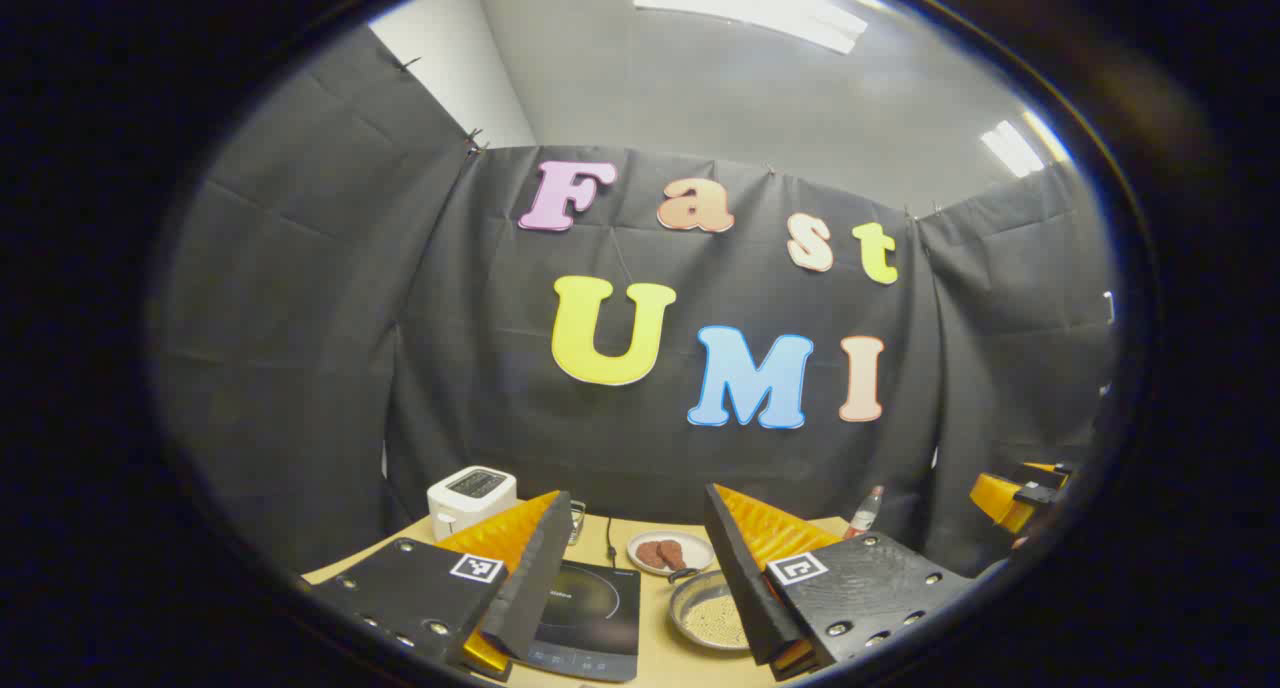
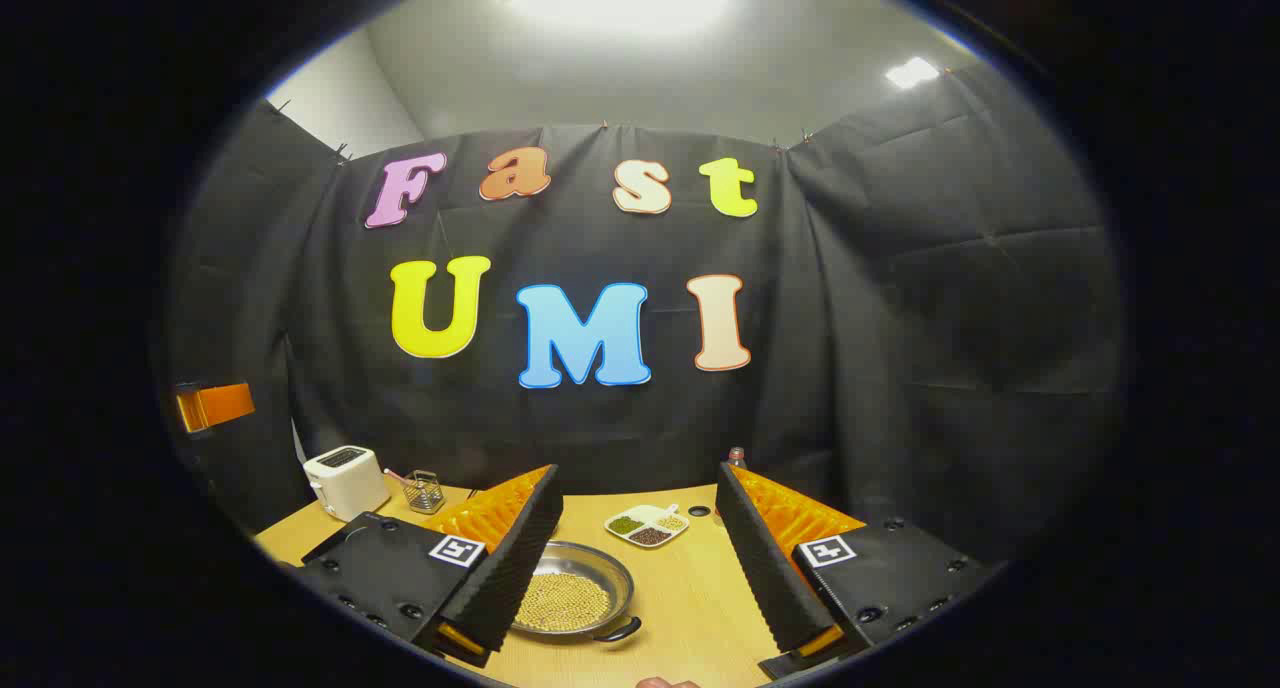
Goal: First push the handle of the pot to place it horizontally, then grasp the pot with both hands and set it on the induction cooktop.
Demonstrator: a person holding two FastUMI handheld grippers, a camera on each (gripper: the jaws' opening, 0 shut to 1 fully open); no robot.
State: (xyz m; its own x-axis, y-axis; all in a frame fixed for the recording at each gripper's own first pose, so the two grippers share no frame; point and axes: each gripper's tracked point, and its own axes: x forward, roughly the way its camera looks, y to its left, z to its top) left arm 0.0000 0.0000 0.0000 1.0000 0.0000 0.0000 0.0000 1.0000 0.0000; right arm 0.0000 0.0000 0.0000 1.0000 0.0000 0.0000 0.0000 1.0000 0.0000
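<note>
Both my left gripper (image 1: 628, 568) and right gripper (image 2: 635, 558) gape empty above the table, so the shallow steel pot of beans (image 2: 570, 598) sits untouched beside the flat black induction cooktop (image 1: 590, 608): every step remains, I judge.

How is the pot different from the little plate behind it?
The pot is a deep metal pan full of small tan beans; the plate is flat and white with two reddish-brown pieces. The pot has a dark handle; the plate has none. Both are round and sit on the wooden table.
</note>
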